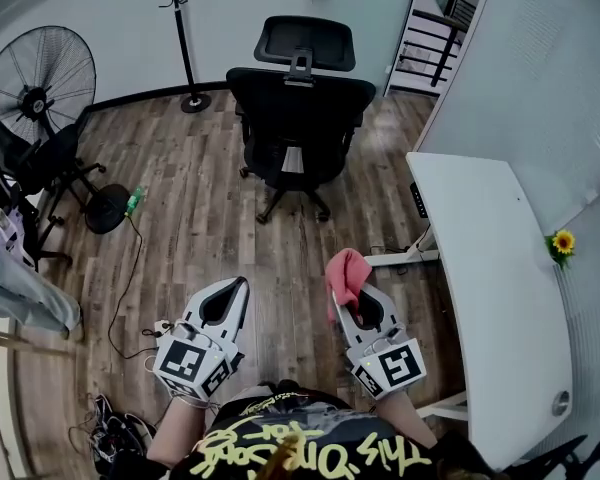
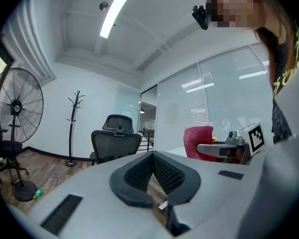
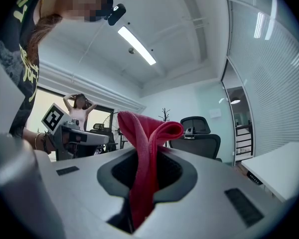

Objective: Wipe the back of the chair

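The black mesh office chair stands on the wood floor well ahead of me, with the rear of its back and headrest facing me. It also shows far off as the chair in the left gripper view and the chair in the right gripper view. My right gripper is shut on a red cloth, which sticks up folded between the jaws as the cloth. My left gripper is held low beside it, jaws shut with nothing in them. Both grippers are far short of the chair.
A white desk with a small sunflower runs along the right. At the left are a standing fan, another dark chair, a green bottle and floor cables. A coat stand base sits by the far wall.
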The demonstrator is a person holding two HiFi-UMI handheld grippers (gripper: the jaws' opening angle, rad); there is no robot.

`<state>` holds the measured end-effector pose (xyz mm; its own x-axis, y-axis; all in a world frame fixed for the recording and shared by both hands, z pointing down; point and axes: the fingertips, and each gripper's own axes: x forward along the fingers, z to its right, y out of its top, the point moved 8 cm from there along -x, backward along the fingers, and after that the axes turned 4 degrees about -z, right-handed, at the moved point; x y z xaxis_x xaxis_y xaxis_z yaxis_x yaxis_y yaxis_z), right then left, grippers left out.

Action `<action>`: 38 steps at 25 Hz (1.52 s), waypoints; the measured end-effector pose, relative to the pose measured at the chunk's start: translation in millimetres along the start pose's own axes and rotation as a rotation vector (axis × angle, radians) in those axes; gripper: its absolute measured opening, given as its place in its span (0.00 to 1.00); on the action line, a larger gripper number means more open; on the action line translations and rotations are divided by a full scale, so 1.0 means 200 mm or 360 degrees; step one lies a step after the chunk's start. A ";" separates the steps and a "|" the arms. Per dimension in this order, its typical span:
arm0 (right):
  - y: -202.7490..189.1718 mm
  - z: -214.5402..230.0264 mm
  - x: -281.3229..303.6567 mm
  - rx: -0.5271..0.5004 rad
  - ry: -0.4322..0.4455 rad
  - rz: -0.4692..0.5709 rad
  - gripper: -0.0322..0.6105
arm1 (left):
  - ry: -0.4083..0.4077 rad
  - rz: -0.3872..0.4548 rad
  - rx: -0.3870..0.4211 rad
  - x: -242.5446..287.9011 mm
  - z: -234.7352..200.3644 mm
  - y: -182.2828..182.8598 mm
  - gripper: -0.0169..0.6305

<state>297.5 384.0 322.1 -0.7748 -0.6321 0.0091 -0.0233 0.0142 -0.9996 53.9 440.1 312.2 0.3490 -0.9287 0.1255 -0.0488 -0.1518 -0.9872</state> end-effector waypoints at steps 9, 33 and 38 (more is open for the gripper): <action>-0.07 0.04 0.01 0.0039 0.0026 -0.0037 0.15 | 0.0063 -0.0011 -0.0031 -0.01 0.00 -0.04 0.02; -0.15 0.53 0.93 -0.0042 -0.0117 -0.0027 0.15 | -0.0103 -0.0012 0.0007 0.87 -0.70 0.04 0.02; -0.08 0.65 1.21 -0.0048 -0.0161 -0.0022 0.15 | -0.0161 -0.0016 0.0015 1.10 -0.94 0.16 0.02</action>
<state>193.3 130.2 337.2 -0.7066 -0.7074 0.0189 -0.0537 0.0270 -0.9982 -46.0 167.1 326.6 0.4421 -0.8881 0.1254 -0.0359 -0.1573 -0.9869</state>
